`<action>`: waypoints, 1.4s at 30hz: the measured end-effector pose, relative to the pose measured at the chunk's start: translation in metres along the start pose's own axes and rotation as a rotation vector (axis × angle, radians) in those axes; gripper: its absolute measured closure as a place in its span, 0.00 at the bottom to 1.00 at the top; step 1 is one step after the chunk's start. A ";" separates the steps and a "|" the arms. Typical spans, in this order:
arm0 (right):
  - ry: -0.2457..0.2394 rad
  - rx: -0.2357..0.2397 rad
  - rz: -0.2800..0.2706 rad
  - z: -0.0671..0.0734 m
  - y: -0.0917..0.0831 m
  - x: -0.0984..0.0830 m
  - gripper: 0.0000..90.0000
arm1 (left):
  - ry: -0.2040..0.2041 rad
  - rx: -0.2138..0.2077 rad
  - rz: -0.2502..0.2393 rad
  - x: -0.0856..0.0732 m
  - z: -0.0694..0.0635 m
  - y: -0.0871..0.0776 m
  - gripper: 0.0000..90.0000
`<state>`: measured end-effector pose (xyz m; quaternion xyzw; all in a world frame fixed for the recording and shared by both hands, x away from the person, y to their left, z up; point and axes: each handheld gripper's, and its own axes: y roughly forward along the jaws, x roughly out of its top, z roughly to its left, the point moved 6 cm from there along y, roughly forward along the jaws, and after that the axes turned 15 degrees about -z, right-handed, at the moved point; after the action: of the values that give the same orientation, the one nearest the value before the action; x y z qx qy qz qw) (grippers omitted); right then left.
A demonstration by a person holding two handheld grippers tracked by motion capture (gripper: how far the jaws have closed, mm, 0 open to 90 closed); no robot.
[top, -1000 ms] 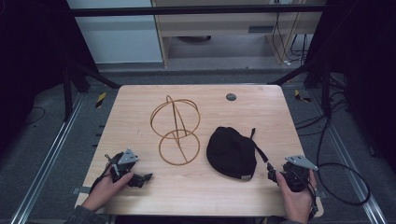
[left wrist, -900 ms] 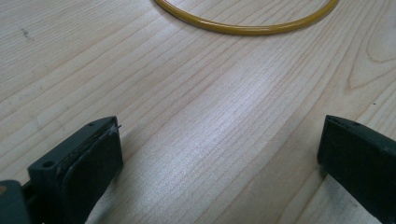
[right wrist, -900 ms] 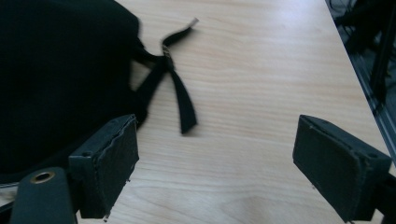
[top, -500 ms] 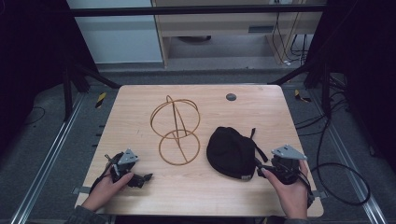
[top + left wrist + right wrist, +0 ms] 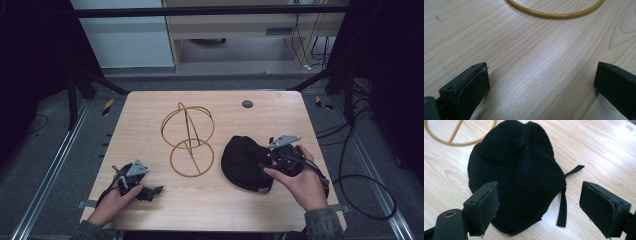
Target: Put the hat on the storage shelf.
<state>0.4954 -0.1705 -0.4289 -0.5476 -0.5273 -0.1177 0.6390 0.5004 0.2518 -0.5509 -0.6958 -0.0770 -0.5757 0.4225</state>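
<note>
**A:** Near edge of the table (image 5: 150, 210): the left gripper (image 5: 150, 191) rests low at about seven o'clock, jaws spread wide and holding nothing, bare wood between them in the left gripper view. At about five o'clock, the right gripper (image 5: 265, 161) reaches into the black cap (image 5: 242, 161), jaws also wide apart and closed on nothing.

**B:** And the cap itself?

**A:** It lies crown up at right of centre. In the right gripper view, one pad (image 5: 486, 205) sits over the cap's near edge; the other stands off past the loose strap (image 5: 562, 207).

**B:** What could spoil the pick?

**A:** Likely the soft cloth. A shallow bite may catch only a fold, or just the strap, and the cap would sag or slip free.

**B:** Anything in the way?

**A:** The wire hat stand (image 5: 188, 140), just beside the cap at its nine o'clock; a sideways swing could tip it. Farther off, a small dark disc (image 5: 247, 104) sits at twelve o'clock, well clear.
</note>
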 end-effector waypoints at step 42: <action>-0.165 0.157 0.339 0.018 0.070 0.038 0.44 | 0.003 -0.007 -0.003 0.000 0.000 0.001 0.00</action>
<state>0.5524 -0.1130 -0.4417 -0.5847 -0.4858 0.0781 0.6451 0.5008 0.2513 -0.5509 -0.6964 -0.0755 -0.5775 0.4194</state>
